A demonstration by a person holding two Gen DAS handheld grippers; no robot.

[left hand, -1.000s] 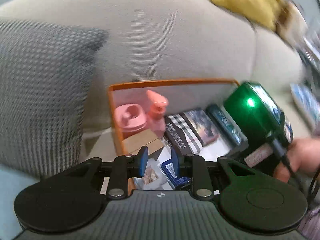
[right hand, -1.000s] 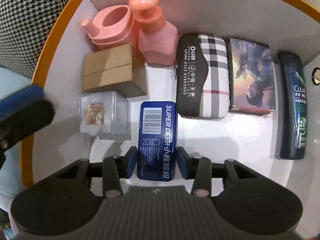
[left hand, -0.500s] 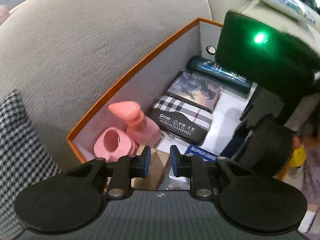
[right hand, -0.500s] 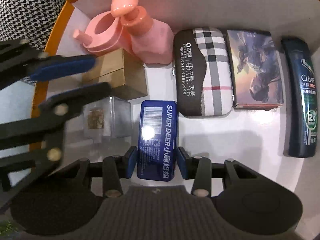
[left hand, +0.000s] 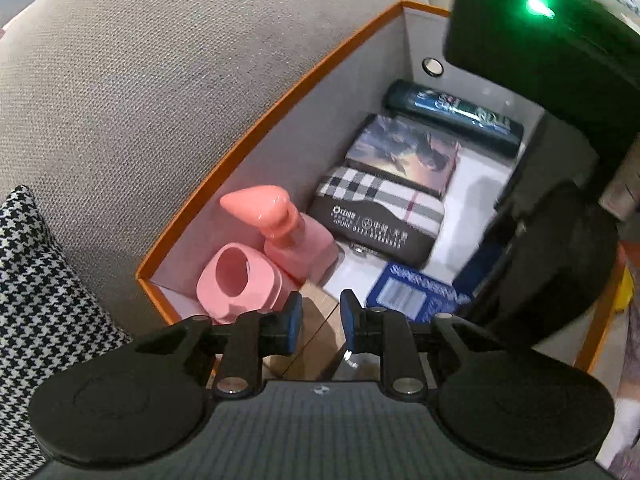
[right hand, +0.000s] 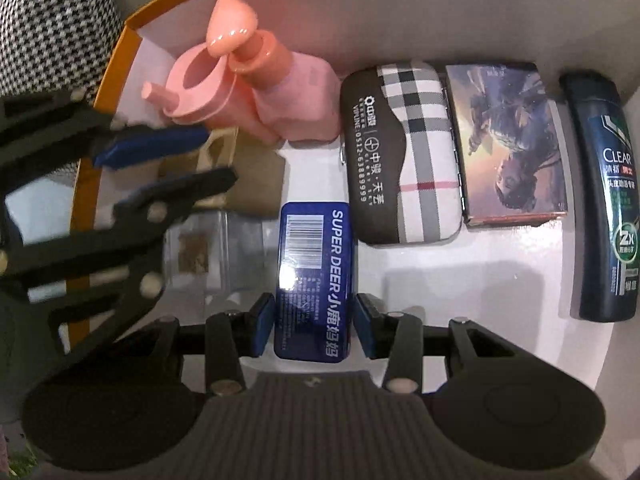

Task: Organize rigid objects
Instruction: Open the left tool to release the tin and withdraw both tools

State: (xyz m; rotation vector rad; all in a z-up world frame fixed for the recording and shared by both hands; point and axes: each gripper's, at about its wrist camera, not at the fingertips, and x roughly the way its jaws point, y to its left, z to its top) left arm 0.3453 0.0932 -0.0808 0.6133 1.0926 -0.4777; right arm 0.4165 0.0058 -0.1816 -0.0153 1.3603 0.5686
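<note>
- Inside, the orange-rimmed box [right hand: 105,92] holds a row along its far wall: a pink ring-shaped container [right hand: 196,84], a pink pump bottle [right hand: 288,96], a plaid case [right hand: 404,152], a picture-printed box [right hand: 508,148] and a dark shampoo bottle [right hand: 608,200].
- Nearer, a cardboard box [right hand: 256,176] and a clear plastic cube [right hand: 216,256] sit left of the blue tin [right hand: 316,276], which lies flat on the white floor of the box.
- The right gripper [right hand: 316,326] straddles the tin's near end, pads at both sides; whether they press on it I cannot tell.
- The left gripper [left hand: 320,320] hovers over the cardboard box with a narrow gap and nothing between its pads; from the right wrist camera its fingers cross the box's left side, crowding that corner.
- Open white floor remains right of the tin, before the shampoo bottle.
- A beige woven sofa back [left hand: 160,100] and a houndstooth cushion [left hand: 36,288] border the box.
</note>
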